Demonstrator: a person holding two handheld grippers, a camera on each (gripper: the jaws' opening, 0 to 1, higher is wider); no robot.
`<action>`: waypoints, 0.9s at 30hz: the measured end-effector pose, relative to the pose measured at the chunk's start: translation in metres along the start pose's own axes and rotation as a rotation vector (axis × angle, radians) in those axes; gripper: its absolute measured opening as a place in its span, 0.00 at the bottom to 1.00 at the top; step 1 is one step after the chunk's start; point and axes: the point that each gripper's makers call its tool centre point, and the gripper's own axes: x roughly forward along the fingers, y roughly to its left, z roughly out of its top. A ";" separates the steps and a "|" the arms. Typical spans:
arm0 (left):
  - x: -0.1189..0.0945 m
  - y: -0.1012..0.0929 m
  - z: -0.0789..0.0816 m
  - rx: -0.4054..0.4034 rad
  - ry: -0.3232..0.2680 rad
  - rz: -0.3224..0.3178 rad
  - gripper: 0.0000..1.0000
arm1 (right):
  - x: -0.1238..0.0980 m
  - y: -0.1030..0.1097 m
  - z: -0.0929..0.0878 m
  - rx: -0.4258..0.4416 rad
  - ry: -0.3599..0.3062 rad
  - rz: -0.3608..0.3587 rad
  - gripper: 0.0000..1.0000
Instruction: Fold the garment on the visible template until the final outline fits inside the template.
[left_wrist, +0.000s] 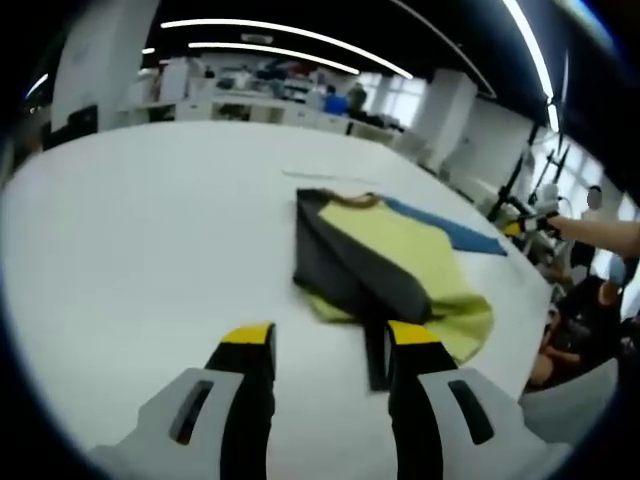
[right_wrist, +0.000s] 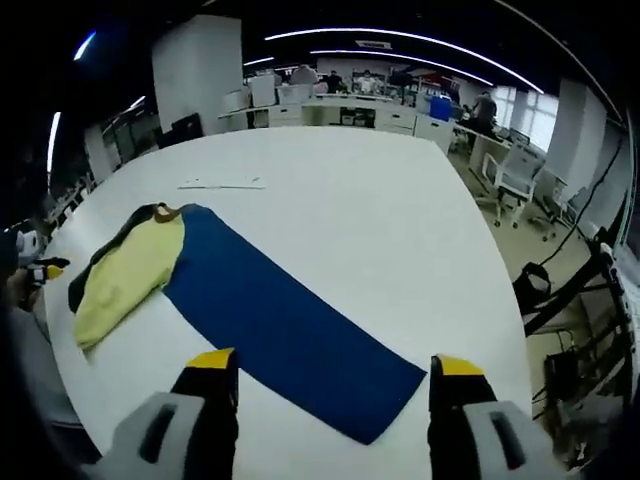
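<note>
A yellow-green garment (left_wrist: 405, 255) with dark grey sleeves lies folded on the white table (left_wrist: 150, 230), partly over a blue template (left_wrist: 455, 232). My left gripper (left_wrist: 328, 345) hovers open just short of the garment's near edge, with a dark sleeve strip beside its right fingertip. In the right gripper view the long blue template (right_wrist: 285, 320) runs diagonally across the table (right_wrist: 380, 210), and the garment (right_wrist: 125, 275) covers its far left end. My right gripper (right_wrist: 335, 370) stands open above the template's near end, holding nothing.
A thin white strip (right_wrist: 222, 184) lies on the table beyond the garment. The other gripper (left_wrist: 525, 222), held by a person's arm (left_wrist: 605, 235), shows at the right of the left gripper view. Office chairs (right_wrist: 515, 175) and desks (right_wrist: 340, 110) stand around the table.
</note>
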 end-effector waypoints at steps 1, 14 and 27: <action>0.000 -0.001 0.001 0.002 0.000 -0.003 0.40 | -0.001 0.001 0.000 -0.004 0.000 0.002 0.81; 0.003 -0.017 0.014 0.058 -0.014 -0.094 0.40 | -0.026 0.032 0.008 -0.044 -0.072 0.023 0.94; -0.003 -0.018 0.015 0.099 -0.014 -0.127 0.40 | -0.036 0.096 0.016 -0.082 -0.150 0.146 1.00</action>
